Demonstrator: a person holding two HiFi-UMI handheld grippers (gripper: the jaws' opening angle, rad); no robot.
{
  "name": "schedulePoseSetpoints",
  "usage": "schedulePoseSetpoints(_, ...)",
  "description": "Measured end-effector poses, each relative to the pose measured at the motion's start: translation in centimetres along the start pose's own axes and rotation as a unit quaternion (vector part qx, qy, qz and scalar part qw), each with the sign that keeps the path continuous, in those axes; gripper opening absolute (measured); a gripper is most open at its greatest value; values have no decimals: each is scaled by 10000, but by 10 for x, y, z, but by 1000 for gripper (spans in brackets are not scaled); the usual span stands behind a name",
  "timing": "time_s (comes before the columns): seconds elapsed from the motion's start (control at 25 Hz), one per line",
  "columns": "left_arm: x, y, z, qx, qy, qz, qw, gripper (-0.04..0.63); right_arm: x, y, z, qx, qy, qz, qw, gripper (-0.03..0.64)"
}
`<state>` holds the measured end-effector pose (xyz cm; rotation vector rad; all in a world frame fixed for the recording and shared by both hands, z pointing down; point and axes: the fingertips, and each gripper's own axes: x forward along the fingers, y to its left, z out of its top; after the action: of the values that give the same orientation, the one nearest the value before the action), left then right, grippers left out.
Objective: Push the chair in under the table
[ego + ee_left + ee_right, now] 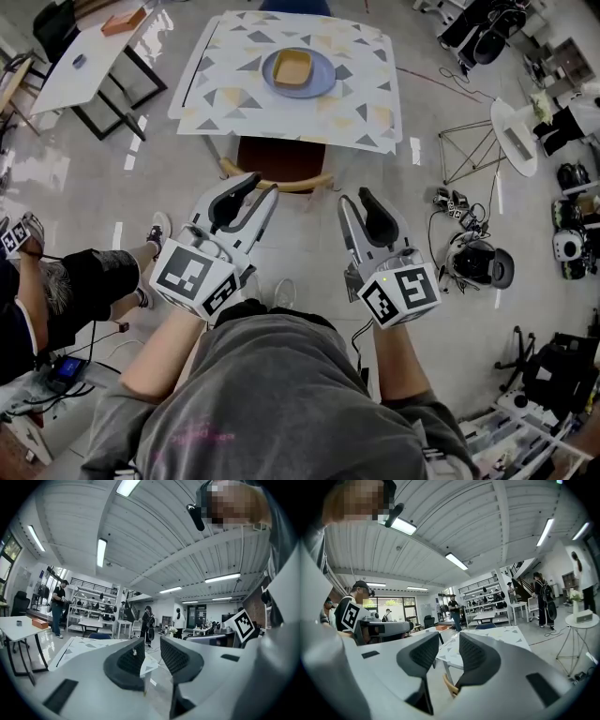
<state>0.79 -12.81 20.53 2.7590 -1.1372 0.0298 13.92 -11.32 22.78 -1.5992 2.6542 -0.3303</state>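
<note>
Empty, narrowly parted, left tongs (261, 186) and right tongs (355, 197) hover near the chair (281, 157) partly under the table (234, 98).

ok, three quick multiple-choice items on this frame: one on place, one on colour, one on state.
1. Where is the chair?
A) seat partly under the table, at its near edge
B) on top of the table
C) lying on its side

2. What colour is the plate?
A) red
B) blue
C) black

3. How are the tongs of the left gripper and right gripper?
A) shut on the chair back
B) apart, nothing between them
C) holding the plate

Answers:
1 A, the brown seat runs under the table edge.
2 B, a blue rim surrounds the tan dish.
3 B, both gripper views show an empty gap.
</note>
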Motion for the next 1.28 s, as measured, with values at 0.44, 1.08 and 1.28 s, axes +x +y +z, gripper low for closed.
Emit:
schedulePoseSetpoints(0.44,4,-5,0,25,33,-88,10000,50,-2,-4,4,5,-63,-56,10000,63)
schedulePoseSetpoints(1.08,6,-11,-7,-28,136,-144,9998,3,-7,-6,-2,103,1,-101,9999,3)
schedulePoseSetpoints(1.28,6,-13,-12,-85,173,-189,9996,2,-9,-14,-13,258,88,-181,9995,3)
